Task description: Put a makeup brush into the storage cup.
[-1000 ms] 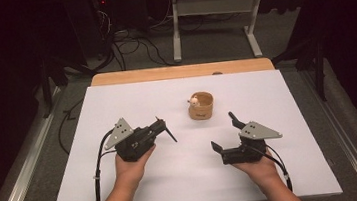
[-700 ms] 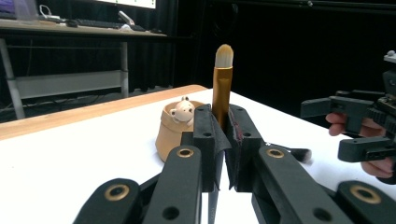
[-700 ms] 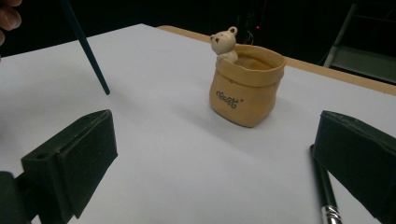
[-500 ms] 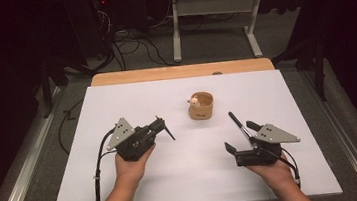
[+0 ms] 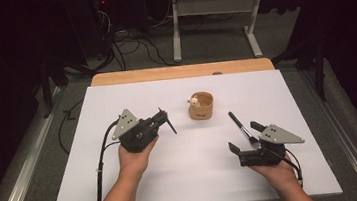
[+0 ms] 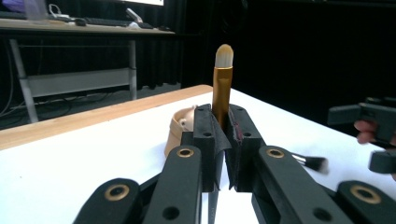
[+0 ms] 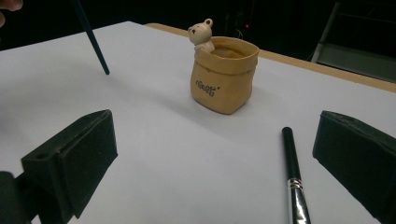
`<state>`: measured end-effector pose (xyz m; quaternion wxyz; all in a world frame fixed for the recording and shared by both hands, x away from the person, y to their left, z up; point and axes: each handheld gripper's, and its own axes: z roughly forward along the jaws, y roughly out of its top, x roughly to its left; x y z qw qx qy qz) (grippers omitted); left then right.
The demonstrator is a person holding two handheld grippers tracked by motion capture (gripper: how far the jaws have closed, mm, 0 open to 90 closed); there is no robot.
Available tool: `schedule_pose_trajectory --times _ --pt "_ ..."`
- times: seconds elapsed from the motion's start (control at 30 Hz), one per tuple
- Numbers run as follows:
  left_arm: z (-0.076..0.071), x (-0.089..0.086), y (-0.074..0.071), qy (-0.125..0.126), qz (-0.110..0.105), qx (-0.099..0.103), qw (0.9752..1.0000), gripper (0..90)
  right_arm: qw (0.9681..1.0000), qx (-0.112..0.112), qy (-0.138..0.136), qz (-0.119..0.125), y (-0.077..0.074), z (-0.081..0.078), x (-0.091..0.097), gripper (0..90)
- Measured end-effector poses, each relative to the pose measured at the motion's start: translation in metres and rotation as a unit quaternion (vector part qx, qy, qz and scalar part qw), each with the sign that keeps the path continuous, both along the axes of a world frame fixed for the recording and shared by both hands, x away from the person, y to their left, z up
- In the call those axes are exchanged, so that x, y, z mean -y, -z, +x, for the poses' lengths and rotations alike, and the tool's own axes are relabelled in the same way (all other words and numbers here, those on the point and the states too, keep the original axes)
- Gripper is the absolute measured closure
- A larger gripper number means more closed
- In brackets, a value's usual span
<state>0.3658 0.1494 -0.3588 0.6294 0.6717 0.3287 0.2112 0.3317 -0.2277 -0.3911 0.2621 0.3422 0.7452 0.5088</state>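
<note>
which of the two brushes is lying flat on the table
The black-handled brush, lying between the open right gripper jaws. The gold-ferruled brush is clamped in the left gripper.

On the surface (image 5: 126, 196), the holder (image 5: 200, 106) sits just past the centre, toward twelve o'clock. A small bear figure (image 5: 194, 100) perches on its rim at the nine o'clock side. The left hand-held gripper (image 5: 164, 122) lies at about eight o'clock from the holder, near it but apart, with a brush (image 6: 222, 84) between its jaws; the brush's handle end slants down toward the surface on the holder's side. A second brush (image 5: 242, 129) lies flat on the surface at about four o'clock from the holder, well apart from it. The right hand-held gripper (image 5: 243, 136) sits at that brush's six o'clock end, with the brush lying between its spread jaws.
</note>
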Motion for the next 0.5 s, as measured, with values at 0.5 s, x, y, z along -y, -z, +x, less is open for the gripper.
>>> schedule_pose_trajectory --times 0.5 --pt "0.019 0.012 -0.032 -0.003 0.000 0.019 0.9998 83.7 0.9999 -0.002 0.004 0.011 -0.001 0.000 0.003 1.3"
